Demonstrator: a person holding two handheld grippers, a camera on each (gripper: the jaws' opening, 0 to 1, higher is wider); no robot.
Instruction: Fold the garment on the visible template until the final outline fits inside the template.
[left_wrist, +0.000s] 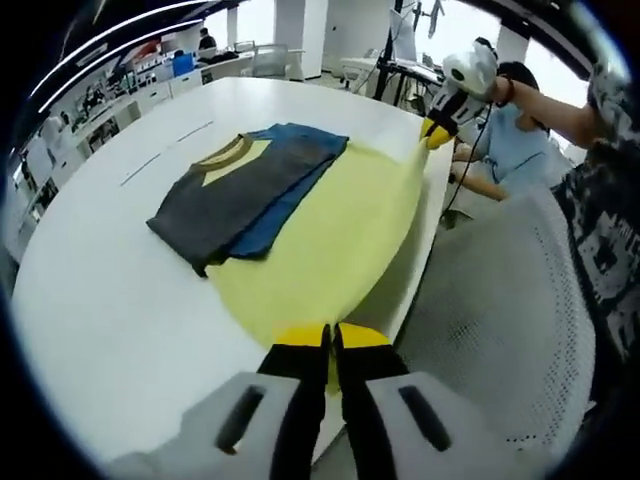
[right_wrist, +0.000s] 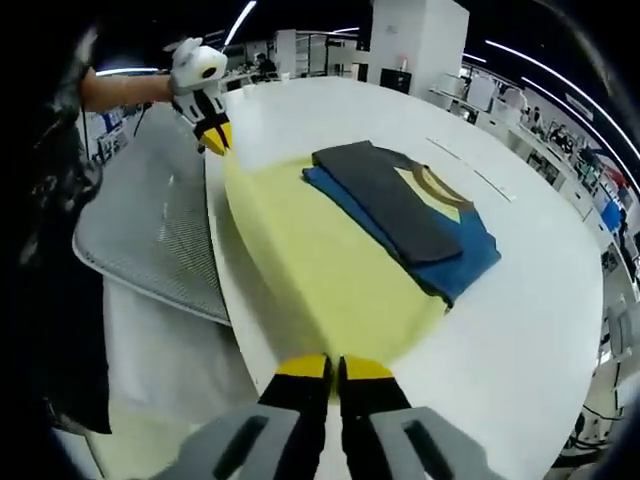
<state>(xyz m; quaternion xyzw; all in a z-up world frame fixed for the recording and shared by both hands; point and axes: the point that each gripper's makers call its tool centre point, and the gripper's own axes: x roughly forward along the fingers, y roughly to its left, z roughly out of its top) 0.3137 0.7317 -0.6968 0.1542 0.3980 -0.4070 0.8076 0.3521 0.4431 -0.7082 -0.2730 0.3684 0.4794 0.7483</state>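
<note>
The folded grey, blue and yellow cloth garment (left_wrist: 245, 195) lies on the white desk (left_wrist: 110, 300), its lower part spreading toward six o'clock and over the near edge.

Both grippers (left_wrist: 331, 338) (right_wrist: 334, 368) clamped (arms apart)

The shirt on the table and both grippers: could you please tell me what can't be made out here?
- Left gripper, left gripper view: the jaws meet over the yellow hem, so how much cloth they pinch is hidden.
- Right gripper, right gripper view: the same.
- Shirt: the folded grey sleeve and blue sleeve cover its chest.
- Template: the shirt hides any outline on the table.
</note>
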